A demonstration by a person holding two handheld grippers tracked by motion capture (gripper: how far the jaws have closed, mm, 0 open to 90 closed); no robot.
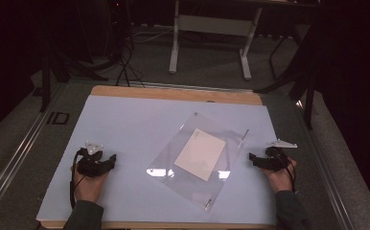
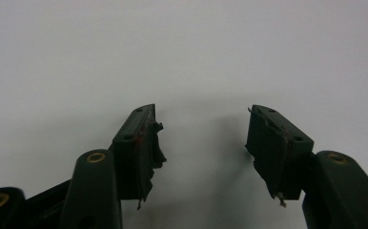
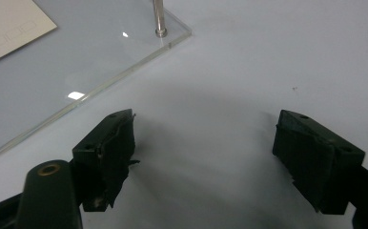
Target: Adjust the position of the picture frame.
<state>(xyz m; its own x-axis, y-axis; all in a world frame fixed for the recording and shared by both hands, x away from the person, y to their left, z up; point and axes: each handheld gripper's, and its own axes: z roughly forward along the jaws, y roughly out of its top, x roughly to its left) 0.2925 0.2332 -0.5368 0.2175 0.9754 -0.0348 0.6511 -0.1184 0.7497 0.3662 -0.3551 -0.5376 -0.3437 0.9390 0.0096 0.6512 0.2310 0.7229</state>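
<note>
Acrylic sheet (image 1: 197, 160): a clear, rigid plate lying flat at the middle of the tabletop (image 1: 125, 124), turned corner-on to the person. A white card (image 1: 200, 154) lies at its centre; whether on top of the plate or beneath it cannot be determined. Slim metal pins (image 3: 159, 16) stand at two opposite corners.

Left hand-held gripper (image 1: 107, 161): resting on the tabletop well left of the sheet, jaws spread apart, nothing between them. The left gripper view confirms bare tabletop ahead of it.

Right hand-held gripper (image 1: 253, 158): just beside the sheet's right corner, jaws likewise apart and empty. In the right gripper view the sheet's polished edge runs past the left jaw, not touching.

Handling assessment: the plate is judged stiff, moderately light and slippery, with glossy faces that scratch readily and corners that could chip if dropped. Lying flush on the tabletop, it offers no gap for a jaw to enter. Recommended hold: pinch a corner pin, or slide the plate until an edge overhangs the tabletop and clamp across the thickness there. The card may shift if the plate tilts.
</note>
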